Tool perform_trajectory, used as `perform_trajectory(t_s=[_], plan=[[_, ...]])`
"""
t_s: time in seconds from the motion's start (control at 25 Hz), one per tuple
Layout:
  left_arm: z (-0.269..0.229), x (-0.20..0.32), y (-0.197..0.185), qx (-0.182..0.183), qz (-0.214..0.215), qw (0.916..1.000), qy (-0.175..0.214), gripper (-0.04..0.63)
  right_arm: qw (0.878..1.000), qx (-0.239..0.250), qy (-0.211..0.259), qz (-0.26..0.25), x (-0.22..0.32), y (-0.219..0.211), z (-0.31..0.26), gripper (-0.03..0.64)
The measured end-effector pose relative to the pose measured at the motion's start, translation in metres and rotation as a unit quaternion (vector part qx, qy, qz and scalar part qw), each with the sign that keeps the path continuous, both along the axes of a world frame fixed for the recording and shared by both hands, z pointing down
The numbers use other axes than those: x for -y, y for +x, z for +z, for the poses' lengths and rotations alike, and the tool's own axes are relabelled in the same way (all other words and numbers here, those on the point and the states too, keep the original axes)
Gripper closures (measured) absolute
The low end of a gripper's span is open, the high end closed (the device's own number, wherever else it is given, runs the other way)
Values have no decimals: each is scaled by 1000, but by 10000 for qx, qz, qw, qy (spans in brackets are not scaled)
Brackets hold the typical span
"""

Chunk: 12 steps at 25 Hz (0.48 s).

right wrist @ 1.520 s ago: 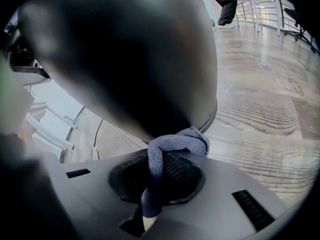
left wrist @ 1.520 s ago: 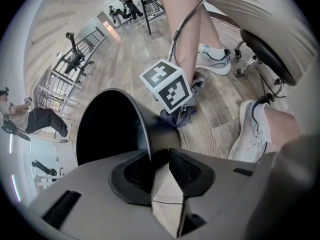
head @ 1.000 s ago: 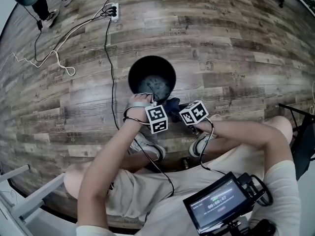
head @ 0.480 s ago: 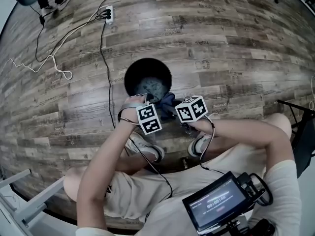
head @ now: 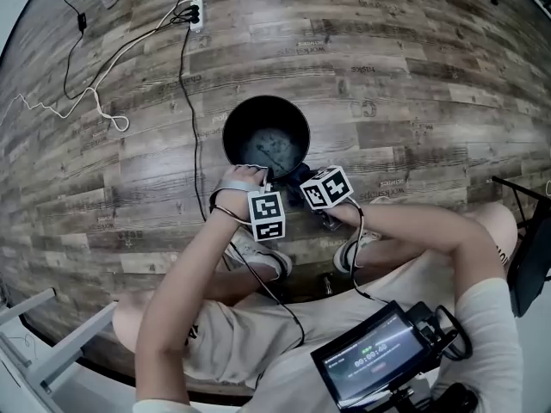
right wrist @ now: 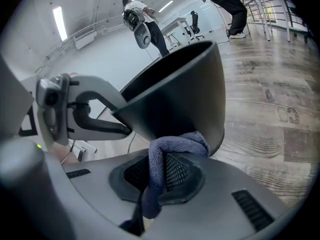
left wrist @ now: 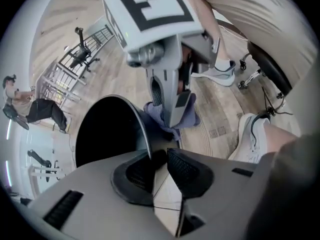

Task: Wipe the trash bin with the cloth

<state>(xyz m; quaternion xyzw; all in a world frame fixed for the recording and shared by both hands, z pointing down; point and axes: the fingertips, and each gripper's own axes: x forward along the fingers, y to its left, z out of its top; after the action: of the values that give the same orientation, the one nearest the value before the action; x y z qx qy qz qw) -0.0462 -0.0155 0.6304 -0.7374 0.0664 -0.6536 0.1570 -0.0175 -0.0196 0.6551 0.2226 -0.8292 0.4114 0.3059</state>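
The black trash bin (head: 266,132) stands on the wooden floor in front of the seated person. My left gripper (head: 258,179) reaches down onto its near rim. In the left gripper view the jaws (left wrist: 160,166) have just been closing, and the thin rim (left wrist: 142,129) is pinched between the pads. My right gripper (head: 303,183) is shut on the dark blue cloth (right wrist: 170,149), which is bunched between its pads (right wrist: 175,171) and pressed against the bin's outer wall (right wrist: 185,94). The left gripper view shows that cloth (left wrist: 192,115) hanging at the right gripper (left wrist: 170,119).
Cables and a power strip (head: 194,14) lie on the floor beyond the bin. The person's shoes (head: 258,256) rest just behind the grippers. A small monitor (head: 374,364) sits at chest height, and a chair base (head: 516,196) stands to the right. People (left wrist: 30,109) stand farther off.
The right gripper has shifted left with the cloth, closer to the bin's near wall. The left gripper has stayed at the rim. The camera view has drifted slightly.
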Motion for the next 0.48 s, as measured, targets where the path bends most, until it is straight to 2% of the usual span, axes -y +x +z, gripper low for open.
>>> perform_trajectory(t_s=[0.48], plan=[[-1, 1, 1, -3, 64, 10000, 30, 505, 9953, -954, 165, 86, 6, 7, 122, 591]])
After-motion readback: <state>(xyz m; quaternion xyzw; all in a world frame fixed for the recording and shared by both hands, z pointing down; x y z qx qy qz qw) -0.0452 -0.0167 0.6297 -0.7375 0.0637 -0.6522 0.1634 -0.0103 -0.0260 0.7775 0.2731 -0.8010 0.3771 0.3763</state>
